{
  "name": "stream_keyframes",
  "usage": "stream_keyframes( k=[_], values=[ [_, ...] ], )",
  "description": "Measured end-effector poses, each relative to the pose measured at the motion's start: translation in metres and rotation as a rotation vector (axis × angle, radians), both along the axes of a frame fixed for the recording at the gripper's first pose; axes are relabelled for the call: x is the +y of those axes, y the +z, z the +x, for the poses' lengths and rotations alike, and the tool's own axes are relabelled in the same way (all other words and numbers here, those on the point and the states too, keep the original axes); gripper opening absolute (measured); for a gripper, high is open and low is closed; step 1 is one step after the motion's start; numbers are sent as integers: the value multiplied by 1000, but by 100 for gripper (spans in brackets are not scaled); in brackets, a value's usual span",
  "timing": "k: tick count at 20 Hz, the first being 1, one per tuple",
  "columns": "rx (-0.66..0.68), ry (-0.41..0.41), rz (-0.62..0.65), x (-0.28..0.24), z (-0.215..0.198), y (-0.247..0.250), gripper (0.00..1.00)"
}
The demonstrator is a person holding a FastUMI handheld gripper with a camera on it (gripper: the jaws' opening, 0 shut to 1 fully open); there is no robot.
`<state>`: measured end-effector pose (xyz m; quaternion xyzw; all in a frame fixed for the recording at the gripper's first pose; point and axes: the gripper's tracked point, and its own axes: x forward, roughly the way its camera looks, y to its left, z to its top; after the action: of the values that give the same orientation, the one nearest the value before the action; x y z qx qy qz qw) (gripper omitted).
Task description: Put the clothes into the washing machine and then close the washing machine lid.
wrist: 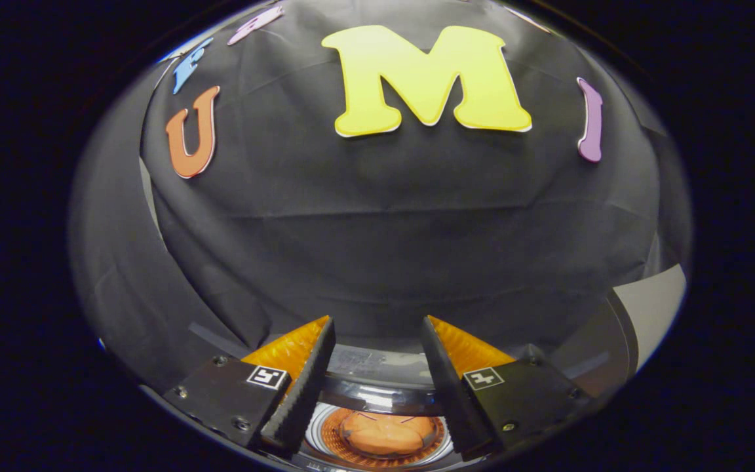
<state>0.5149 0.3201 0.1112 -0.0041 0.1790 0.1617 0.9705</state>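
An orange bundle of clothes point(385, 432) lies down inside the washing machine point(377, 383), in the middle of its round drum, ringed by the pale inner rim. The opening looks uncovered; the lid cannot be made out with certainty. The gripper point(377, 341) hangs above the drum's mouth with its fingers spread wide and nothing between them. The loading step looks done, so closing the lid is in hand. Next it must find the lid's edge and bring it down over the opening.
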Motion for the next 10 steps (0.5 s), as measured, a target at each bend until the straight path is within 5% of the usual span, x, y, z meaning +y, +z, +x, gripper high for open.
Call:
stream_keyframes(
  k=[10],
  values=[
    [-19,7,8,-3,-30,-15,84]
  ],
)
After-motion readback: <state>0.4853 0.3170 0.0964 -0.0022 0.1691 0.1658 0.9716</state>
